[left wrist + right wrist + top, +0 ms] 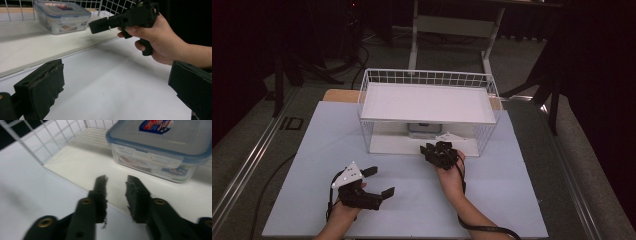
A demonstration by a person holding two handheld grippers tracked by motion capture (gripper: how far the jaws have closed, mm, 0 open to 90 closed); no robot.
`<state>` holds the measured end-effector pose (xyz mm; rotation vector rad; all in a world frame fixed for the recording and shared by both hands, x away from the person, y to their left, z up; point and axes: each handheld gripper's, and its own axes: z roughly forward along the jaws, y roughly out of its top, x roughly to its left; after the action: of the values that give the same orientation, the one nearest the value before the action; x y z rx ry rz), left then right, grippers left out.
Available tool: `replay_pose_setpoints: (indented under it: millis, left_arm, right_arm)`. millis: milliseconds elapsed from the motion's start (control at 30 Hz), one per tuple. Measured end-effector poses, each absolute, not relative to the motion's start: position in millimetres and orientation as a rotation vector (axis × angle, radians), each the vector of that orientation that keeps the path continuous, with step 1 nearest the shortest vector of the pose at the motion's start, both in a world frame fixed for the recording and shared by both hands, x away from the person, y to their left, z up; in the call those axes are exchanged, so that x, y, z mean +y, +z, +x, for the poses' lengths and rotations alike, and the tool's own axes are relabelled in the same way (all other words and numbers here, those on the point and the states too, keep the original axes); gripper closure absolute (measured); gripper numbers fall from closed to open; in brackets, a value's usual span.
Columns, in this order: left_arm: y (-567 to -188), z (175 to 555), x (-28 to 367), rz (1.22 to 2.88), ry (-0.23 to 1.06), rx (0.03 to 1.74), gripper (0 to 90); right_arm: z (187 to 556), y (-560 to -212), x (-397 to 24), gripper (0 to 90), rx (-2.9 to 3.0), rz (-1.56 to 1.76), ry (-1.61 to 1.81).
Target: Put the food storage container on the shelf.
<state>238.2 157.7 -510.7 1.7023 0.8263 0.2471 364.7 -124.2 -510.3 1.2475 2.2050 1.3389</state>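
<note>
Clear plastic lidded box (pixel 160 152), rounded corners

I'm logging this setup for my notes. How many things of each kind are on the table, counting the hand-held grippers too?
Wire basket with a flat white shelf on top: 1
Clear lidded food container, on the basket's lower floor: 1
Grippers, left gripper and right gripper: 2
Total: 4

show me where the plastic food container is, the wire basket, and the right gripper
plastic food container (pixel 160 152), right gripper view, on its clear lid.
wire basket (pixel 427 77), high view, on its back wire wall.
right gripper (pixel 116 186), right gripper view, midway between its two parted fingertips, nothing held.
</note>
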Motion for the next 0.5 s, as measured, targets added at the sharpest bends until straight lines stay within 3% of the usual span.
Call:
replay_pose_setpoints:
  millis: [267, 500]
  left_arm:
    - [-509.1, 237.6, 151.8, 1.712, 0.266, 0.812, 1.3]
    - [-508.9, 232.7, 150.2, 1.741, 0.254, 0.782, 1.3]
  right_arm:
    - [339.6, -496.2, -143.1, 22.4, 2.243, 1.207, 1.456]
    - [317.2, -493.5, -159.0, 17.1, 2.249, 1.156, 1.493]
